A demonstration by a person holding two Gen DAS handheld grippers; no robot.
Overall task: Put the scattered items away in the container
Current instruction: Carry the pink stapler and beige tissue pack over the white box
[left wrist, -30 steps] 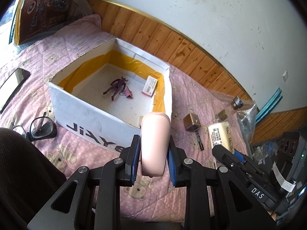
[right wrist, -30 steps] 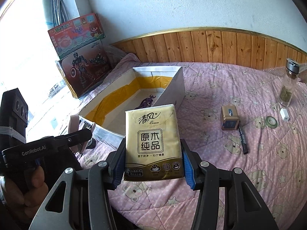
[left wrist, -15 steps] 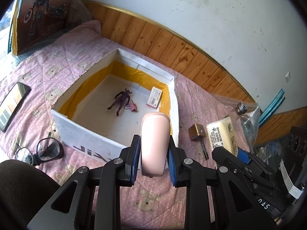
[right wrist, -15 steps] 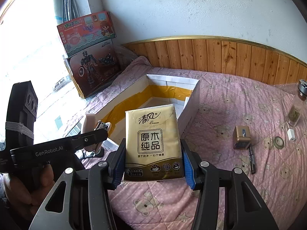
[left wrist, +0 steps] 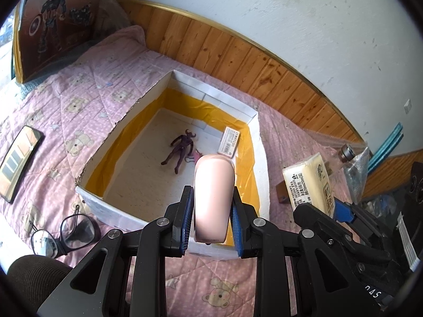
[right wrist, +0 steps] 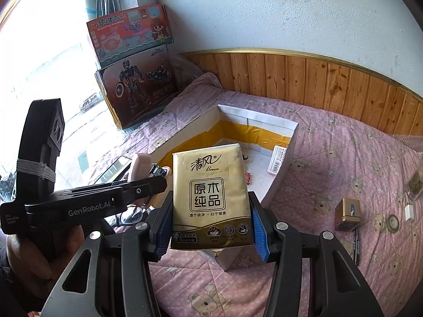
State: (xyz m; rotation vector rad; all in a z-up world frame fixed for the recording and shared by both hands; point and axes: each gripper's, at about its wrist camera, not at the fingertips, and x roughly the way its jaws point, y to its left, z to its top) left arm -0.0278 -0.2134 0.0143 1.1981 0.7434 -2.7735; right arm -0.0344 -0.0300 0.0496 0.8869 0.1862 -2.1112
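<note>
Two grippers up over a pink quilted bedspread (left wrist: 111,84) printed with teddy bears. Left gripper (left wrist: 211,219) clamped on a pale pink, smooth, rounded oblong case (left wrist: 214,198), blue pads pressed against both its sides, the case upright and poised over the near edge of a white cardboard box (left wrist: 169,84) lined with yellow tape. Right gripper (right wrist: 211,219) clamped on a gold-wrapped rectangular pack of paper tissues (right wrist: 210,195), pads tight on both side edges, the pack held above the box's near corner as seen from the right wrist.

Inside the box, on its white floor: a dark purple horned toy figure (left wrist: 181,150) lying flat, a small pink piece (left wrist: 197,155) just beside it, and a white flat packet with a barcode (left wrist: 229,145) leaning at the far right wall.

Outside the box, on the bedspread: black-framed spectacles (left wrist: 63,235) near its front left corner and a dark mobile phone (left wrist: 17,163) farther left. To the box's right, a small gold cuboid box (right wrist: 347,214) with a black pen (right wrist: 356,243) just beside it, a small roll of tape (right wrist: 392,222) and a little white cube (right wrist: 409,212). Against the wall beyond, two stacked toy cartons (right wrist: 137,79). Wooden panelling (right wrist: 317,84) along the wall behind the bed.
</note>
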